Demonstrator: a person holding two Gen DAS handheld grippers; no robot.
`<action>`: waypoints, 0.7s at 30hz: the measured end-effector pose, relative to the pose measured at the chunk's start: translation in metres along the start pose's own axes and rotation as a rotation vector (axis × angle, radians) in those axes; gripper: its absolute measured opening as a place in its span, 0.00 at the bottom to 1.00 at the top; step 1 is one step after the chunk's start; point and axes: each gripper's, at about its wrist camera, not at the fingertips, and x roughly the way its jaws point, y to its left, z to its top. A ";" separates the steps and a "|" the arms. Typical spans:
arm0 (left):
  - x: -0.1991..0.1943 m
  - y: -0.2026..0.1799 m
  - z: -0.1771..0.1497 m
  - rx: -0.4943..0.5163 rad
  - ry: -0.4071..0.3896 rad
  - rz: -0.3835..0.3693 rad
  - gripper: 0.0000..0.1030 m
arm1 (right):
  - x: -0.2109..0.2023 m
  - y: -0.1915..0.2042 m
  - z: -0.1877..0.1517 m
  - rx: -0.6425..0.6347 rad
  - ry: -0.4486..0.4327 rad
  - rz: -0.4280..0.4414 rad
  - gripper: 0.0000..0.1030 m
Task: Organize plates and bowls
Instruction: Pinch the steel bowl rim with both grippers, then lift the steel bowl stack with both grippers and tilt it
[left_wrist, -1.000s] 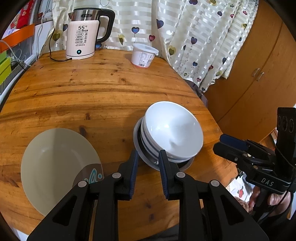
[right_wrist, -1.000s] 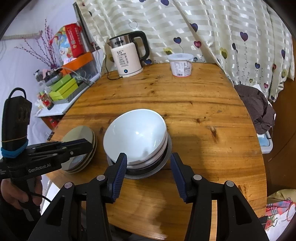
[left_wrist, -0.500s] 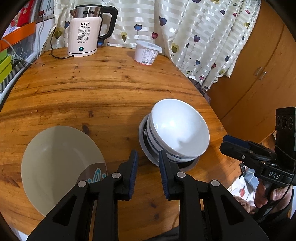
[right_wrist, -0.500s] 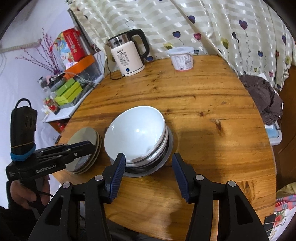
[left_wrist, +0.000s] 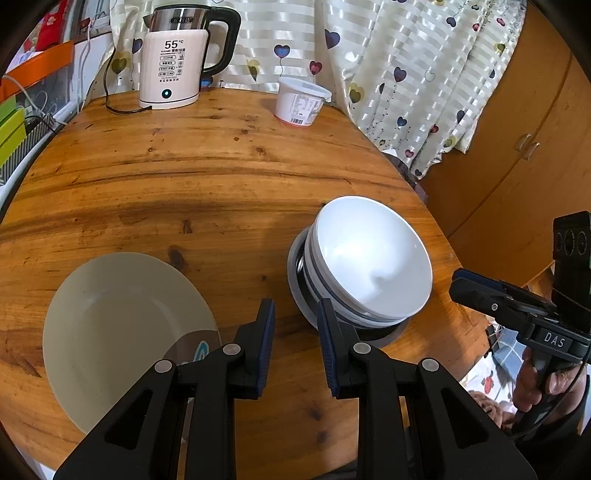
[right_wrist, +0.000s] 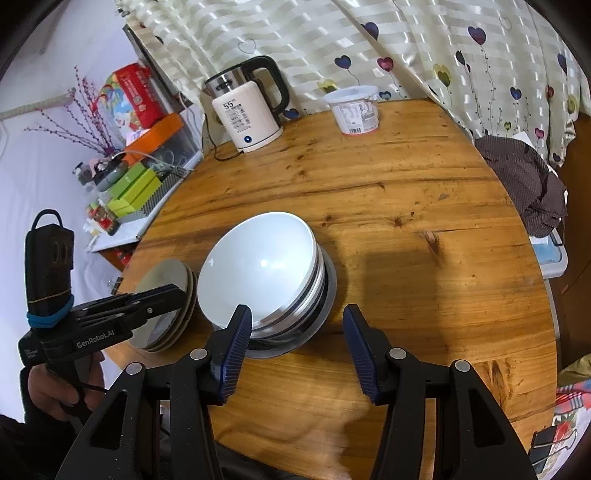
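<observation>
Round wooden table (left_wrist: 221, 173): holds all items listed.

Bowl stack (left_wrist: 369, 266): white bowls nested, tilted, seated in a grey dish (right_wrist: 328, 295) at the near right of the table. Count uncertain; three rims seem to show.

Plate stack (left_wrist: 122, 332): cream plates near the left edge, just beside the bowls; the right wrist view shows several layered rims (right_wrist: 190, 295).

Left gripper (left_wrist: 295, 332): jaws narrowly parted, empty, above the gap between plates and bowls.

Right gripper (right_wrist: 297, 343): jaws wide apart, empty, hovering at the near edge of the bowl stack.

Kettle (left_wrist: 181, 59), lidded tub (left_wrist: 301, 101): far edge, not part of the task.

Status: both kinds appear sorted into stacks; little evidently remains, perhaps straightening the leaning bowls.
</observation>
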 end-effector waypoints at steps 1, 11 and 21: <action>0.001 0.000 0.000 -0.001 0.002 0.000 0.24 | 0.000 0.000 0.000 0.000 0.001 0.000 0.48; 0.007 0.007 0.001 -0.024 0.015 -0.015 0.24 | 0.004 -0.009 0.002 0.034 0.009 0.006 0.38; 0.010 0.010 0.004 -0.042 0.019 -0.038 0.24 | 0.007 -0.019 0.003 0.066 0.016 0.017 0.33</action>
